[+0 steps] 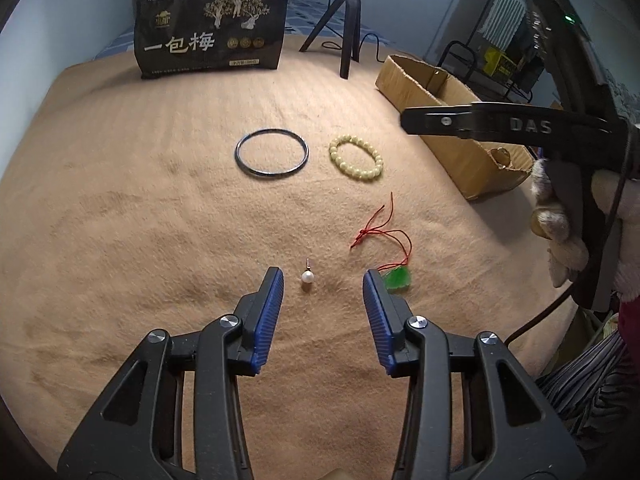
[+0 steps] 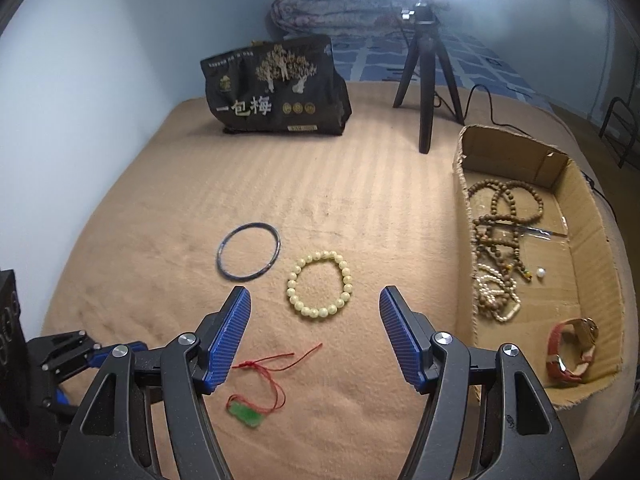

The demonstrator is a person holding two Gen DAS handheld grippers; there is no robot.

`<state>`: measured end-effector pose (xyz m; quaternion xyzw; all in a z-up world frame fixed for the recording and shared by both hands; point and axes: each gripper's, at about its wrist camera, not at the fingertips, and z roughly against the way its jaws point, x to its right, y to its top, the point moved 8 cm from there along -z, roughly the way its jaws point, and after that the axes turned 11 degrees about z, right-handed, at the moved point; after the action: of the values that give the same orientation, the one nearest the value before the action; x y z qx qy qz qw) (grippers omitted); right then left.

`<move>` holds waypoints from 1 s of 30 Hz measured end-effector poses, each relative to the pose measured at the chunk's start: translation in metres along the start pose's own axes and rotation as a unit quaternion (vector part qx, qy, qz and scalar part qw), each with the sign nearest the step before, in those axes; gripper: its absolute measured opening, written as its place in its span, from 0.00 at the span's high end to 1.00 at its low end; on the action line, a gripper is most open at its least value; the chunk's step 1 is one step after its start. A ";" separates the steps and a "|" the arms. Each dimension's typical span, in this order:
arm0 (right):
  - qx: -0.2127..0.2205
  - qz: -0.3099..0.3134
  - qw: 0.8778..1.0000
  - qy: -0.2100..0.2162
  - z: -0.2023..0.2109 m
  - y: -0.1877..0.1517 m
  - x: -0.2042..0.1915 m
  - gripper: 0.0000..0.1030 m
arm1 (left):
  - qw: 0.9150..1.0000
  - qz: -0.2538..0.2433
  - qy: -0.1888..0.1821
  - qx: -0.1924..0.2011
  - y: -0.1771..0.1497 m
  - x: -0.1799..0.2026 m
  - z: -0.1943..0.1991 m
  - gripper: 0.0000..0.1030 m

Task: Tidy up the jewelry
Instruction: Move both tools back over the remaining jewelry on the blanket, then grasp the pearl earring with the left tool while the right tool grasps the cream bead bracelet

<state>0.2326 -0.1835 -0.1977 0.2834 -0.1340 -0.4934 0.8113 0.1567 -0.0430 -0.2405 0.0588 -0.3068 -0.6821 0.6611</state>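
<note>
Both grippers are spread apart and holding nothing right now. The left gripper [image 1: 323, 280] hangs low over the tan blanket [image 1: 140, 208] with the little pearl earring [image 1: 307, 277] sitting right between its fingers, not touching either one. Using the yellow bead bracelet [image 2: 319, 285] as the landmark: the dark bangle [image 2: 248, 257] lies just left of it, close but apart, and the green pendant [image 2: 247, 414] on its red cord [image 2: 276, 364] is nearer the cameras than the bracelet. The right gripper [image 2: 315, 306] hovers over the near edge of the bracelet. Right of the bracelet is the cardboard box [image 2: 576, 184], with brown bead strands [image 2: 496, 216], a pale bead strand [image 2: 494, 292], a loose pearl [image 2: 541, 273] and a red-strap watch [image 2: 568, 350] inside. Far behind the bracelet stand a black snack bag [image 2: 276, 88] and a small tripod [image 2: 426, 76]
</note>
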 end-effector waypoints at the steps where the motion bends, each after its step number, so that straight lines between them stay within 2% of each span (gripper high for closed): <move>1: -0.004 0.001 1.000 -0.001 -0.004 0.000 0.000 0.35 | 1.000 -0.002 0.001 0.000 0.000 0.000 -0.002 0.63; 15: -0.046 -0.005 0.998 -0.032 -0.047 0.000 0.006 0.37 | 0.999 -0.040 0.028 -0.018 -0.006 0.000 -0.036 0.73; 16: -0.048 -0.001 0.998 -0.036 -0.049 0.000 0.007 0.43 | 0.999 -0.039 0.029 -0.019 -0.007 -0.001 -0.037 0.74; 19: -0.058 0.008 0.998 -0.036 -0.055 -0.001 0.004 0.50 | 0.999 -0.038 0.028 -0.022 -0.007 -0.003 -0.042 0.79; 24: -0.077 0.022 0.996 -0.042 -0.067 -0.003 0.001 0.61 | 0.999 -0.034 0.028 -0.022 -0.006 -0.007 -0.045 0.82; 30: -0.097 0.012 0.994 -0.050 -0.081 -0.008 0.010 0.62 | 0.998 -0.040 0.033 -0.020 -0.007 -0.009 -0.046 0.90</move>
<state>0.2720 -0.1690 -0.2685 0.1769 -0.1295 -0.5080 0.8330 0.1743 -0.0502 -0.2839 0.0806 -0.2682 -0.7118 0.6441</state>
